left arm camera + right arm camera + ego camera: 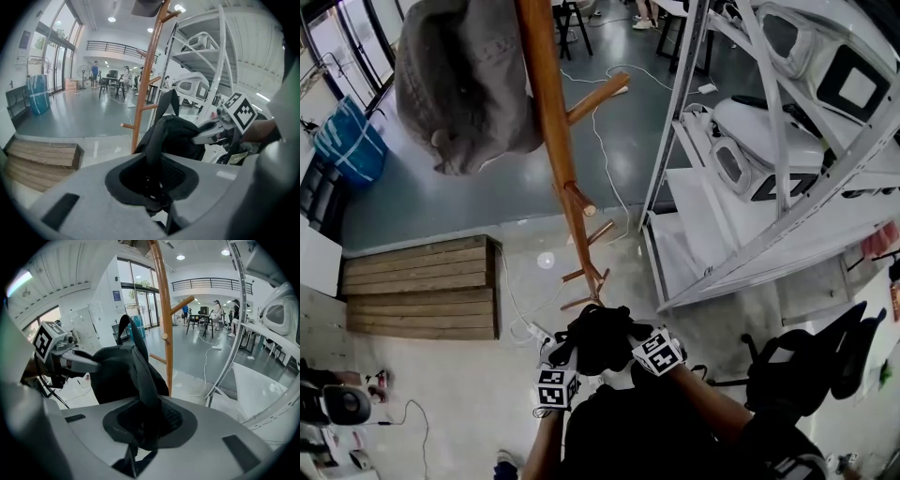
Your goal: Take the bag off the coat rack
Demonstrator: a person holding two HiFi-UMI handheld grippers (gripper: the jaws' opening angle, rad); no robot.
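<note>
Left gripper [568, 354] & right gripper [625, 335], tight under the head cam, carry the black bag [600, 339] between them, just this side of the coat rack [555, 131]. Bag looks clear of every peg, so the lift-off seems done; what's left, prob., is pulling it away. L jaws nearly together, clamped on a strap [152, 150]. R jaws likewise, pinching its own strap [143, 376]. Grey cloth thing [459, 84], hat or bag, can't tell, hangs at rack top.
</note>
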